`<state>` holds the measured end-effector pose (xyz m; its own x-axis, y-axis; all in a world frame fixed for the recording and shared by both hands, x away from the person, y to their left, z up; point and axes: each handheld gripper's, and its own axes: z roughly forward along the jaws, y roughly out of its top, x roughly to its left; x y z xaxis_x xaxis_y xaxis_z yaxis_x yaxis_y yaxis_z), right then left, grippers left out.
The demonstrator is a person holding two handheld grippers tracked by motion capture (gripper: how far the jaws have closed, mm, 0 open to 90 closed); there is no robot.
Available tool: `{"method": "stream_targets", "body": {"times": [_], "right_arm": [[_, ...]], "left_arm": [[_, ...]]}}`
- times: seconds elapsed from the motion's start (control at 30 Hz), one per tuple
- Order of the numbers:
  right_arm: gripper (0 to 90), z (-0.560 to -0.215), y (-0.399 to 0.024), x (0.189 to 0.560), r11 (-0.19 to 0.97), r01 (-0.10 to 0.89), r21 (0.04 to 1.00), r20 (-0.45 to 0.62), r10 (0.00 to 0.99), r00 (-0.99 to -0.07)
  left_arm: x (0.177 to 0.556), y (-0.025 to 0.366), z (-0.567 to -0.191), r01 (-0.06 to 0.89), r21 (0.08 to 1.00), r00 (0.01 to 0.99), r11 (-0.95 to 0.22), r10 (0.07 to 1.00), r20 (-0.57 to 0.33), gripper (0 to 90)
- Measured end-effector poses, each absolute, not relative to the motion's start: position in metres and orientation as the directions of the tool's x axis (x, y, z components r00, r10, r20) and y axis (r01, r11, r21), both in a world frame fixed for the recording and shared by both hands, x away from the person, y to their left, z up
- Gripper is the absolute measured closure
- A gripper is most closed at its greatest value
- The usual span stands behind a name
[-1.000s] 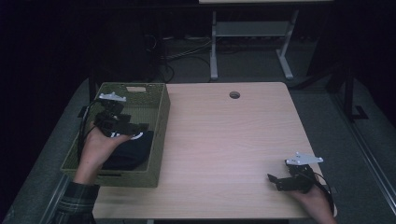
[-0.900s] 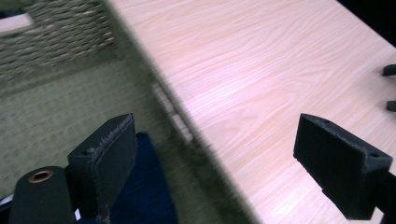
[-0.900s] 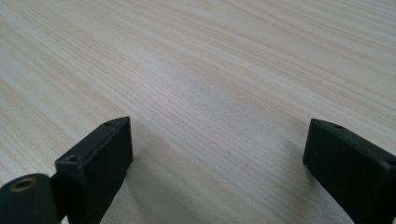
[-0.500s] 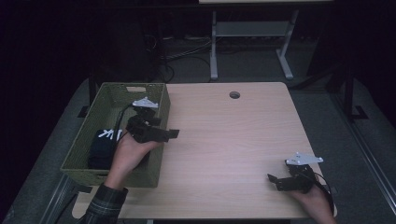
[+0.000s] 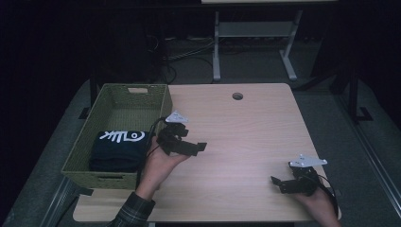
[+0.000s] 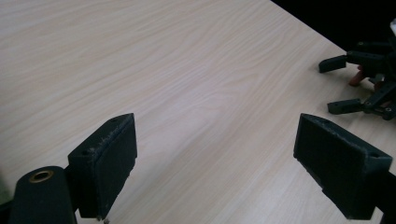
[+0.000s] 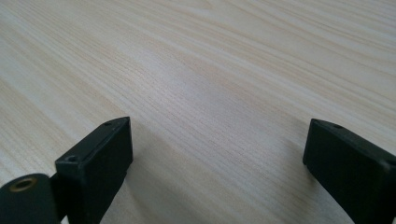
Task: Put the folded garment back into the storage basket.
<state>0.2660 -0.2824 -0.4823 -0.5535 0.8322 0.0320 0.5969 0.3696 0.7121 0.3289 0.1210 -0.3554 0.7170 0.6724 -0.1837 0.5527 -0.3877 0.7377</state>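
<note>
A folded garment (image 5: 117, 149) lies in the basket (image 5: 156, 97) at the table's (image 5: 255, 137) left edge.

Matt pale wood-grain table (image 5: 246, 137)

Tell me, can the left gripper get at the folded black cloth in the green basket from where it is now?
Probably yes. The left gripper is open and empty just beside the basket, and the black cloth lies uncovered below the open top.

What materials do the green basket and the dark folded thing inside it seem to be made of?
The basket looks woven, perhaps plastic or paper cord: a matte, fine weave pattern shows on its walls. The folded item seems to be soft black fabric with a white print, its edges rounded.
</note>
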Motion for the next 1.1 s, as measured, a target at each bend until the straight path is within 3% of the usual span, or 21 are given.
{"method": "stream_targets", "body": {"times": [0.63,1.1], "right_arm": [[7.8,-0.483,-0.283,0.266,0.373,0.594,0.713,0.029,0.831,-0.556],[7.8,-0.482,-0.283,0.266,0.372,0.595,0.713,0.029,0.831,-0.555]], "left_arm": [[0.320,0.096,-0.434,0.552,0.715,0.746,-0.430,0.638,-0.192,13.1],[0.318,0.095,-0.465,0.522,0.721,0.752,-0.455,0.645,-0.137,13.1]]}}
